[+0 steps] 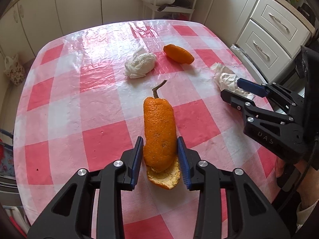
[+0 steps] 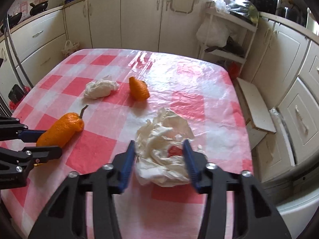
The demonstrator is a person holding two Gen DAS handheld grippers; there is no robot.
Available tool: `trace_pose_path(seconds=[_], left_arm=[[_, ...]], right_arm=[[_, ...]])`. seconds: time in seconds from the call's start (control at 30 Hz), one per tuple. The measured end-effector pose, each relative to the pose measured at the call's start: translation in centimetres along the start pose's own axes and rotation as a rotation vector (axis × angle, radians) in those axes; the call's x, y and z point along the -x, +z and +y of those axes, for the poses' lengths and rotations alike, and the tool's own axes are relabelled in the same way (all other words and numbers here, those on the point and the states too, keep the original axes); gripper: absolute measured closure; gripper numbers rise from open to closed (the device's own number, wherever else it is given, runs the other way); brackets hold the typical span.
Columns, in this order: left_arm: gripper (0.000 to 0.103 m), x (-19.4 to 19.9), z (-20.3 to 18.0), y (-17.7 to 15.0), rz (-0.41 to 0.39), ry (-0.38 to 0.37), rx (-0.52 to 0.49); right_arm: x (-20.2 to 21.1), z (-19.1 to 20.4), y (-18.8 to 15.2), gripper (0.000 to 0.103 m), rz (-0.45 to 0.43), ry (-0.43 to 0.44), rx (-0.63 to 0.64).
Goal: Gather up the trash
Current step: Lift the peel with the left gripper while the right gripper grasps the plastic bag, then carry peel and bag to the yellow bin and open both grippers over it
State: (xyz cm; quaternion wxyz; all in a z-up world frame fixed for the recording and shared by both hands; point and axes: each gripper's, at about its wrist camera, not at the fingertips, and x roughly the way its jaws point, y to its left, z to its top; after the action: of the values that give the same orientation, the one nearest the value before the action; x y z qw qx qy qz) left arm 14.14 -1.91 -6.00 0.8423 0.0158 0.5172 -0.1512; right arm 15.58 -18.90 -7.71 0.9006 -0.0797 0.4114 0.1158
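A long orange peel [image 1: 159, 131] with a dry stem lies on the pink checked tablecloth [image 1: 65, 91]. My left gripper [image 1: 160, 151] has its blue pads on both sides of the peel's near end, touching it. It also shows in the right wrist view [image 2: 59, 129]. My right gripper [image 2: 159, 155] straddles a crumpled white tissue [image 2: 163, 151] with its pads wide apart; the tissue shows in the left wrist view [image 1: 227, 79]. A second peel piece [image 1: 178, 53] and a second tissue ball [image 1: 139, 65] lie farther back.
The table is ringed by cream kitchen cabinets [image 2: 139, 18]. A white shelf rack [image 2: 225, 39] with bags stands beyond the far right corner. Drawers [image 1: 269, 37] are close to the table's right edge.
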Motion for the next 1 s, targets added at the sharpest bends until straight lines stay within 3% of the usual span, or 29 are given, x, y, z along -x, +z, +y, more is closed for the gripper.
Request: trace_pose_path(seconds=[0.07, 0.1, 0.47, 1.0], left_arm=[[0.076, 0.0, -0.2, -0.1, -0.002, 0.009, -0.012], [0.079, 0.0, -0.5, -0.2, -0.002, 0.010, -0.017], [0.085, 0.6, -3.9, -0.9, -0.036, -0.066, -0.057], [0.085, 2.7, -10.2, -2.2, -0.103, -0.175, -0.120]], right_arm=[[0.5, 0.3, 0.0, 0.070, -0.005, 0.020, 0.005], [0.8, 0.4, 0.0, 0.081, -0.011, 0.029, 0.009], [5.8, 1.8, -1.4, 0.081, -0.082, 0.016, 0.122], [11.1, 0.2, -5.2, 0.081, -0.123, -0.074, 0.149]])
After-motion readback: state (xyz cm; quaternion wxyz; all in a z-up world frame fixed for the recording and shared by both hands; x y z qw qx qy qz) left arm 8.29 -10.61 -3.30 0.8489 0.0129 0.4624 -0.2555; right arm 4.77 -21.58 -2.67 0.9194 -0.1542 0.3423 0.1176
